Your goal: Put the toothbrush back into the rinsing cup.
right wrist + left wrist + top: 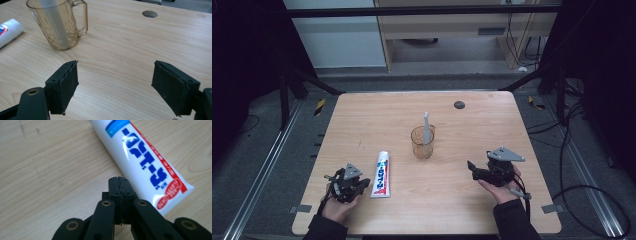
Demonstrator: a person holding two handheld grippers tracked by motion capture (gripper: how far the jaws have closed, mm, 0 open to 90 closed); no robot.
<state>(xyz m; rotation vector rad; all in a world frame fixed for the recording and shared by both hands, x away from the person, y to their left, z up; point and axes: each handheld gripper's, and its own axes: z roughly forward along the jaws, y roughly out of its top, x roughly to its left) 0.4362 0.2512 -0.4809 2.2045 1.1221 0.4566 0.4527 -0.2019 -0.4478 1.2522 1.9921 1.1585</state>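
A white toothpaste tube [382, 174] with blue and red print lies flat on the wooden table [362, 115], left of centre. My left gripper [360, 183] rests just left of the tube's near end; its jaws are pressed together, empty, with the tube [142, 157] beside their tips [119, 179]. An amber see-through cup [422, 142] with a handle stands mid-table and holds a grey toothbrush [426, 128] upright. My right gripper [470, 166] sits at the near right, open, pointing toward the cup [60, 25], its jaws [115, 82] wide apart with bare wood between them.
A dark round cable hole [459, 104] sits near the table's far edge, also seen as a grommet [149, 13] in the right gripper view. Cables [572, 150] trail on the floor to the right. A black frame surrounds the table.
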